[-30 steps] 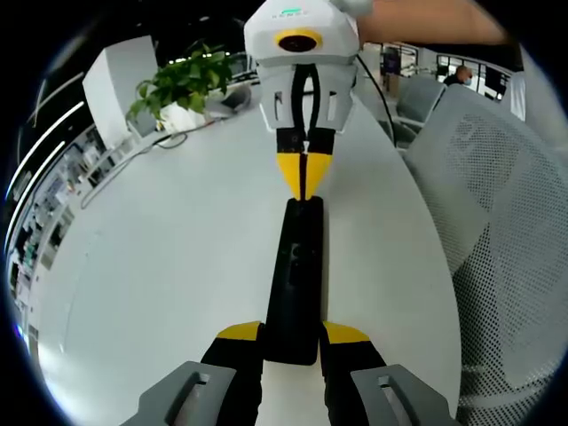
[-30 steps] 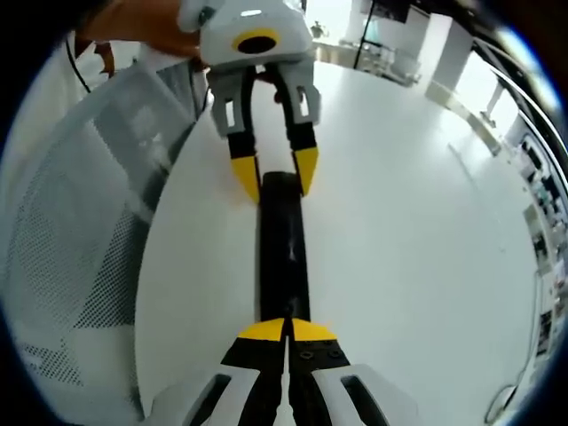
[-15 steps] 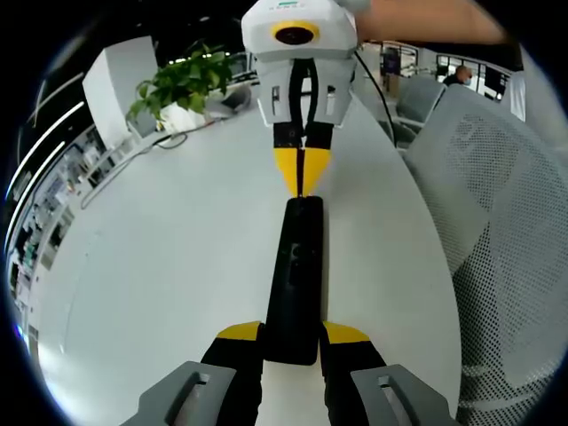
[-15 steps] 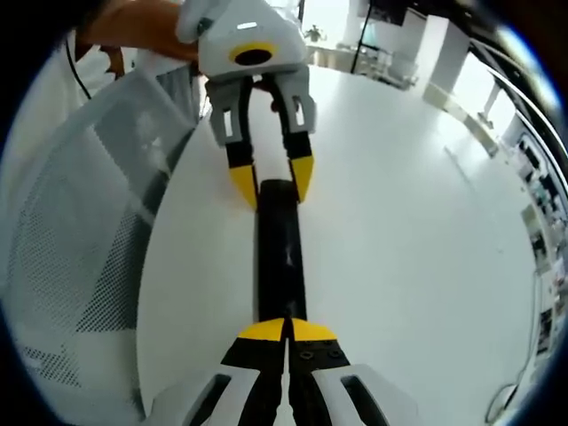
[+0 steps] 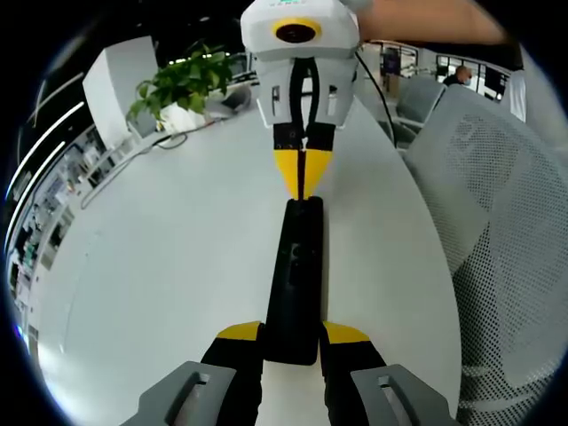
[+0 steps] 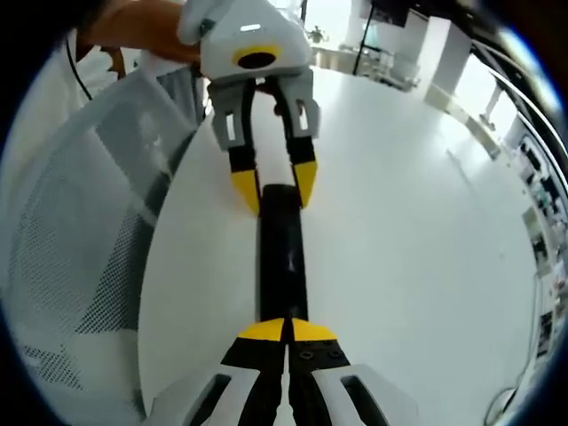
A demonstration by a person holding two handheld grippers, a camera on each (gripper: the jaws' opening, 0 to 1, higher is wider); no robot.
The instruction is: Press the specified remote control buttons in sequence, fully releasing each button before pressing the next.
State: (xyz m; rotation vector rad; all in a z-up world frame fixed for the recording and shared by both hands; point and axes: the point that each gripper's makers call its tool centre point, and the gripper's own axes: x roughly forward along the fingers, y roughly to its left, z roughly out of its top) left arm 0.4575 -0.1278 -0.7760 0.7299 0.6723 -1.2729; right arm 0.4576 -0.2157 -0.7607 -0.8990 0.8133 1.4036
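Now back down at the far end of the long black remote control [image 5: 297, 284] on the white round table [image 5: 160, 257]: closed right gripper [image 5: 302, 182], after a slight lift. Holding the near end: left gripper [image 5: 293, 342], clamped; another press probably underway.

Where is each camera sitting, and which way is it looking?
Left gripper view: rides the left gripper, looking along the long black remote control held between its yellow-tipped jaws, toward the right gripper, with a bare forearm behind.
Right gripper view: rides the right gripper, jaws closed at the remote's near end, looking back at the left gripper.
Both share the remote, the round white table and a white mesh chair.
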